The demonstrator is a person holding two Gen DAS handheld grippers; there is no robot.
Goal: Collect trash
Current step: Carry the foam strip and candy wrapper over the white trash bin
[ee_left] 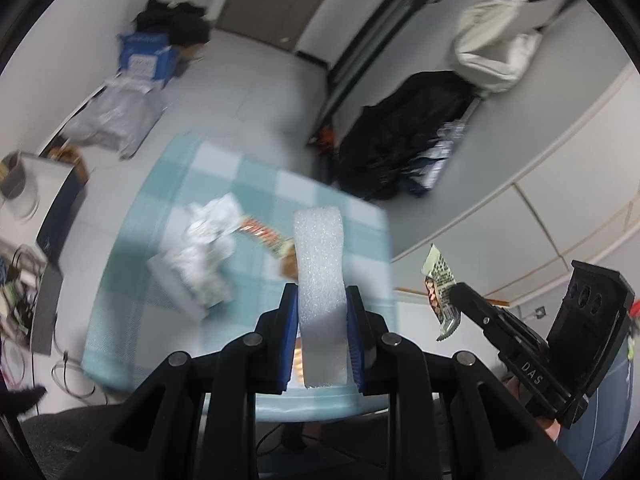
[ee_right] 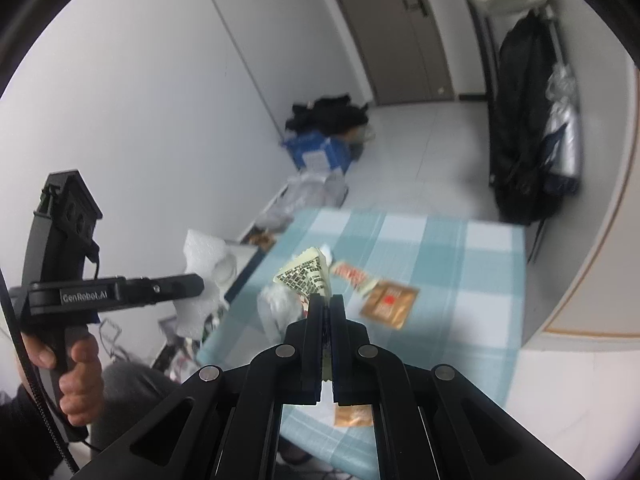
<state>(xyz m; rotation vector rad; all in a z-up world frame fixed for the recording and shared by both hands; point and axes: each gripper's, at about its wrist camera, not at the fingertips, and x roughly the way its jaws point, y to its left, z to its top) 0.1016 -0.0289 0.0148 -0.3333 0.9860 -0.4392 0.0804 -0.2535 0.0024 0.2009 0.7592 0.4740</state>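
My left gripper [ee_left: 322, 294] is shut on a white foam strip [ee_left: 320, 264] and holds it above the table with the blue-checked cloth [ee_left: 224, 184]. My right gripper [ee_right: 326, 300] is shut on a pale green printed wrapper [ee_right: 306, 274], also lifted; it shows in the left wrist view [ee_left: 440, 280] at the right. On the cloth lie crumpled white paper [ee_left: 206, 248], a red-orange wrapper [ee_right: 350, 272], a brown packet [ee_right: 390, 300] and a small orange packet [ee_right: 354, 416]. The left gripper with its foam [ee_right: 202, 256] appears at the left of the right wrist view.
On the floor by the wall are a blue box [ee_right: 318, 152], dark clothing [ee_right: 326, 114] and grey plastic bags [ee_right: 308, 196]. A black bag [ee_right: 520, 132] hangs by the door side. A low shelf with cables [ee_left: 24, 280] stands left of the table.
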